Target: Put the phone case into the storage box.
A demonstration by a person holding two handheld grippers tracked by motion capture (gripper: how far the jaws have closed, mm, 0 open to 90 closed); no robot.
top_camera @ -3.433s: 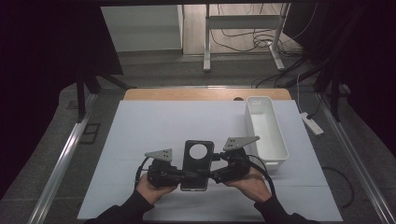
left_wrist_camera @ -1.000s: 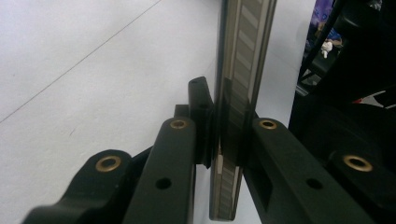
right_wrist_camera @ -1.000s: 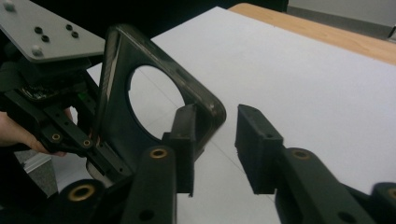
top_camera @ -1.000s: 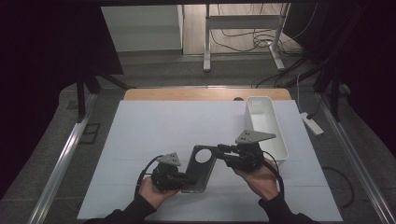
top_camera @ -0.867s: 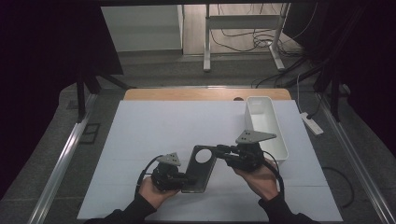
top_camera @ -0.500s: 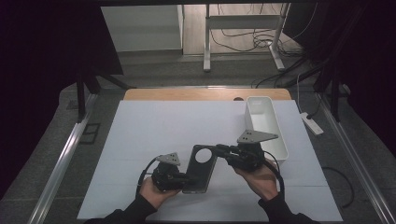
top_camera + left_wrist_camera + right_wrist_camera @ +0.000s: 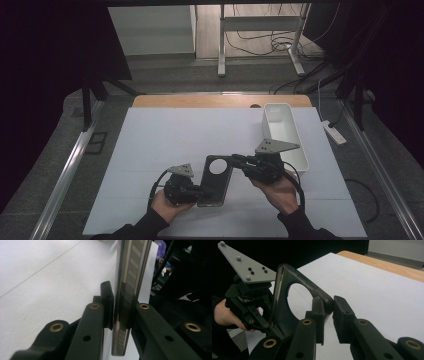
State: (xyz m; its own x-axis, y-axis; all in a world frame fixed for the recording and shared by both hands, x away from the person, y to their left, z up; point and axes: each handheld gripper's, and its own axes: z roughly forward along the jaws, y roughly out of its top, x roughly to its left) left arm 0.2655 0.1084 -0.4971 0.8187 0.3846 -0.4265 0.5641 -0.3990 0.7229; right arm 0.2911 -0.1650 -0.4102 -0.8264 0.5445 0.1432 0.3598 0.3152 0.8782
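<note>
We hold our left gripper (image 7: 197, 190) low near the table's front edge, jaws clamped tight, its grey plate up. Our right gripper (image 7: 237, 161) sits farther forward, pointing left toward the other, jaws having just been closing and now pinched together. Both forearms come in from below, our hands (image 7: 165, 206) wrapped around the gripper bodies.

Black phone case (image 7: 216, 181) with a round hole, black tongs, white counter (image 7: 190, 135), white bin (image 7: 283, 134).
</note>
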